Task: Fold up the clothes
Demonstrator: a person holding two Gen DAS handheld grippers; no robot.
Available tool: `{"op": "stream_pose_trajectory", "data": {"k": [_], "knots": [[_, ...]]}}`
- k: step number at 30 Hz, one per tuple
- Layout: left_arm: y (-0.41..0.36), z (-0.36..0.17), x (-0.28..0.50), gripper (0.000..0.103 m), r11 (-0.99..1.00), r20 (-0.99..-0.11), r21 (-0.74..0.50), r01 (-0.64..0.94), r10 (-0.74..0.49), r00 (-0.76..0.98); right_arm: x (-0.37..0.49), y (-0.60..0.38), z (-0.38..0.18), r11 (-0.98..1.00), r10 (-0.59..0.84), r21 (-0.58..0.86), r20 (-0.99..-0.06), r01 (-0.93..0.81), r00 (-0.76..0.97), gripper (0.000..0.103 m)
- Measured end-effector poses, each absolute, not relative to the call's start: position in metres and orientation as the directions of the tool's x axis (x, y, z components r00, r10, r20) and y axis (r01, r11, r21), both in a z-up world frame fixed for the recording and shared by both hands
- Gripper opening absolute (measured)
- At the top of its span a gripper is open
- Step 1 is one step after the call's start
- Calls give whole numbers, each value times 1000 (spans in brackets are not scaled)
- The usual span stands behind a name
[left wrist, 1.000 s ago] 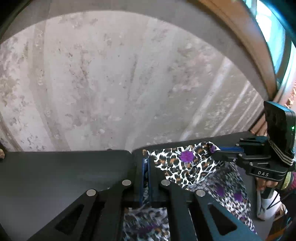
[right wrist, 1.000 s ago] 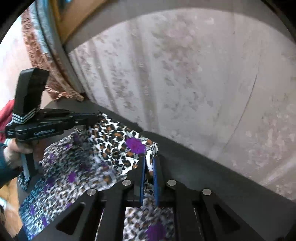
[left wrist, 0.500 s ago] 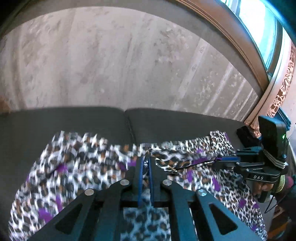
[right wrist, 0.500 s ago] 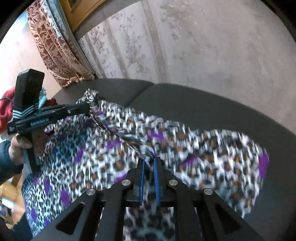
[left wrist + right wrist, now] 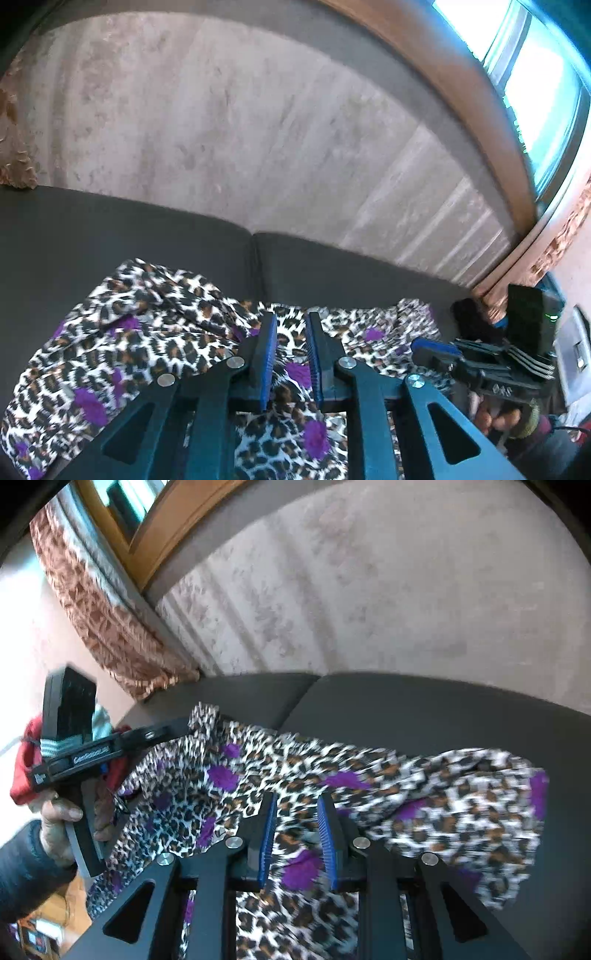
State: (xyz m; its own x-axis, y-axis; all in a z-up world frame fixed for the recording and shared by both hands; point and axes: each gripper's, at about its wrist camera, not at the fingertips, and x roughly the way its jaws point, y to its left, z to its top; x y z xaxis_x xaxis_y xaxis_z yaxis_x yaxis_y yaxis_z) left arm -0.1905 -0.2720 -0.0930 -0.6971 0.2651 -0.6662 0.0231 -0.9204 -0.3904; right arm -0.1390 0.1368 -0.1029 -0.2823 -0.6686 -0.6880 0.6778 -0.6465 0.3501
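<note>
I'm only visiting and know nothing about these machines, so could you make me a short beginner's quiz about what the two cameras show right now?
1. True or false: the leopard-print fabric garment with purple blotches lies on a dark grey cushioned sofa seat.
2. Which is clamped on the garment? A) left hand-held gripper B) right hand-held gripper C) neither, both sets of jaws are opening
3. Fill in: bunched at the left edge of the right camera's view is a ____ cloth.

Key: 1 true; 2 C; 3 red.
</note>
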Motion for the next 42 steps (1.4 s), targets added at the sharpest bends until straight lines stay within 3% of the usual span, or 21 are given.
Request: {"op": "stream_pose_trajectory", "data": {"k": [4, 6, 14, 21, 25, 28, 29, 35, 39, 42], "knots": [[-247, -120, -200, 15, -970, -752, -242, 8, 183, -634, -135, 120, -129, -707, -568, 250, -758, 662, -321, 24], [-243, -136, -204, 14, -980, -760, -197, -1, 154, -632, -132, 121, -132, -722, -552, 194, -740, 664, -384, 23], [-240, -140, -186, 13, -967, -748, -249, 60, 153, -646, -112, 115, -135, -713, -479, 22, -745, 701, -464, 24], [-258, -120, -181, 16, -954, -742, -285, 93, 158, -652, -106, 112, -132, -710, -454, -25, -749, 704, -483, 26], [-286, -73, -130, 19, -939, -699, -326, 111, 160, -697, -87, 98, -111, -722, -399, -113, -738, 682, -545, 41], [-308, -43, -69, 22, -910, -641, -395, 130, 171, -749, -54, 96, -88, -687, -513, -22, -694, 726, -505, 78], [-315, -35, -44, 23, -895, -619, -423, 140, 173, -766, -42, 92, -84, -669, -537, -2, -691, 744, -484, 82], [-361, -26, 112, 25, -812, -589, -452, 369, -39, -807, 30, 74, -105, -582, -583, 33, -714, 813, -389, 82], [-386, -54, 200, 26, -700, -640, -477, 532, -138, -756, 45, 63, -132, -580, -552, 36, -753, 814, -359, 84], [-393, -82, 235, 26, -647, -685, -472, 599, -158, -711, 48, 58, -140, -575, -527, 20, -774, 818, -351, 99]]}}
